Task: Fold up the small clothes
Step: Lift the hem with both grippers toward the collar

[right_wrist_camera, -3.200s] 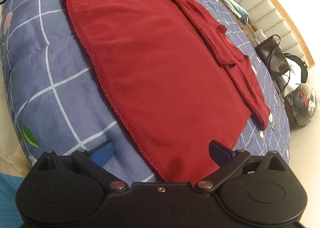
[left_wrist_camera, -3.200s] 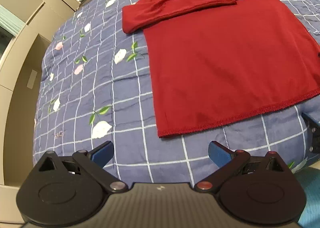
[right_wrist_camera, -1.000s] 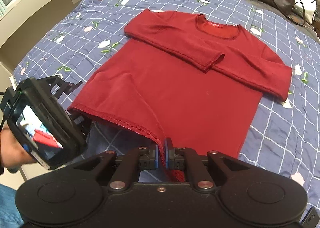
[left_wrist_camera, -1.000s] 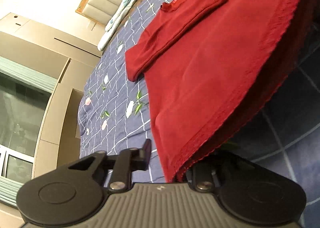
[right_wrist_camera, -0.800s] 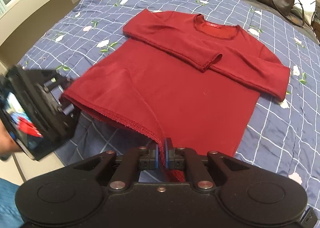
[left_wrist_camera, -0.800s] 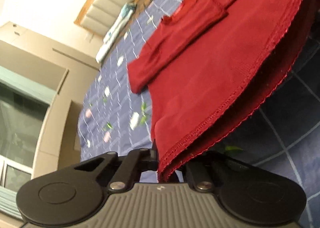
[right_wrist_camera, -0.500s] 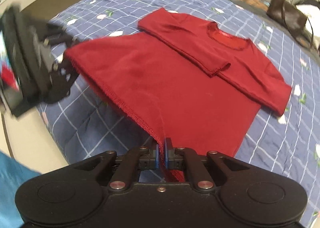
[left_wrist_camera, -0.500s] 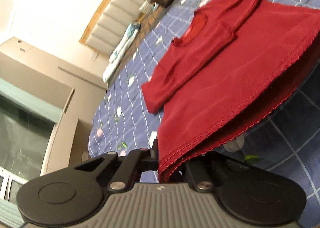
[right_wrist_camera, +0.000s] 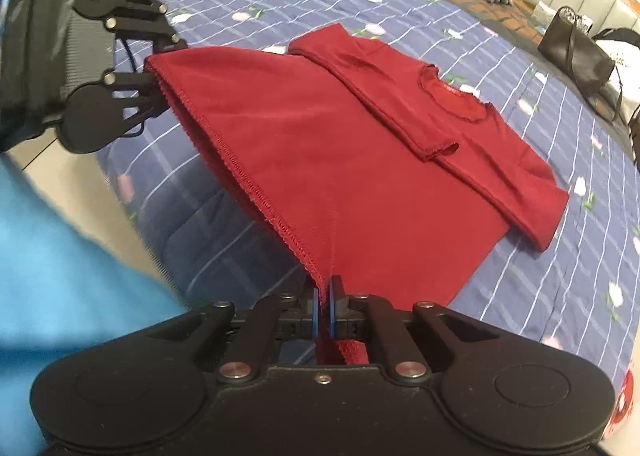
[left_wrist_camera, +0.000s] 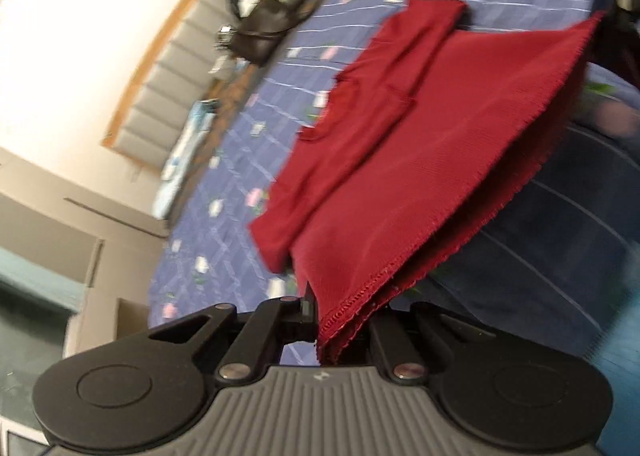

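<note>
Both tongs (left_wrist_camera: 332, 320) (right_wrist_camera: 323, 306) clamped tight, red shirt (right_wrist_camera: 340, 144) hem lifted

No words or numbers can be read here. The left tool (left_wrist_camera: 320, 330) has a tiny white mark on its grey ribbed body, but it is too small to make out. The red shirt (right_wrist_camera: 340, 160) has a label inside its neck, and that is too small to read as well. A white bag (right_wrist_camera: 624, 52) sits at the far end of the bed (right_wrist_camera: 520, 8) with dark print on it. The print is too blurry to read.
</note>
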Demonstrator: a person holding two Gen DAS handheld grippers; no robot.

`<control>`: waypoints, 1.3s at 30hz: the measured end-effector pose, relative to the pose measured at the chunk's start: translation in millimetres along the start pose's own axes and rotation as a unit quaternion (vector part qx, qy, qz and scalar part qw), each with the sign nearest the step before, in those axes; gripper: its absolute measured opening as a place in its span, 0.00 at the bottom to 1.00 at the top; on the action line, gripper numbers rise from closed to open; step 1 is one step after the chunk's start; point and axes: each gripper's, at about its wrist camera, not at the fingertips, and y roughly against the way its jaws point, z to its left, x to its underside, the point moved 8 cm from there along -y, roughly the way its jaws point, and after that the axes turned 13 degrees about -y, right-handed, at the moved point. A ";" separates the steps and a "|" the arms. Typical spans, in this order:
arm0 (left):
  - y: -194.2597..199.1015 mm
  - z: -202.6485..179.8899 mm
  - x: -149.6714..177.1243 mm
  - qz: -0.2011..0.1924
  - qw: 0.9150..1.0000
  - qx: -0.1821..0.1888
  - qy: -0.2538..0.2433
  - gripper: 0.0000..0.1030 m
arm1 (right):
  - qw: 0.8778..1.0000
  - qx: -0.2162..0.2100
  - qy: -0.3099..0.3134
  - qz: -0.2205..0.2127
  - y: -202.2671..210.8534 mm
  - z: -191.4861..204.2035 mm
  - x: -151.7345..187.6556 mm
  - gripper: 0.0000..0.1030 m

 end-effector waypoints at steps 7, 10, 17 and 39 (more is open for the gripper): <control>39.2 -27.6 32.6 -0.008 0.998 0.059 -0.002 0.02 | 0.999 -0.017 -0.019 0.037 20.3 19.1 22.2 0.04; 40.1 -26.5 41.3 -0.007 0.998 0.065 0.003 0.02 | 0.998 -0.022 -0.041 0.043 20.9 28.6 27.7 0.04; 52.8 -34.9 54.3 -0.016 0.997 0.077 -0.014 0.02 | 0.996 -0.030 -0.070 0.053 24.3 42.5 38.3 0.04; 32.6 -46.8 74.6 -0.015 0.989 0.127 -0.073 0.05 | 0.992 -0.015 -0.104 0.069 22.0 63.1 42.2 0.04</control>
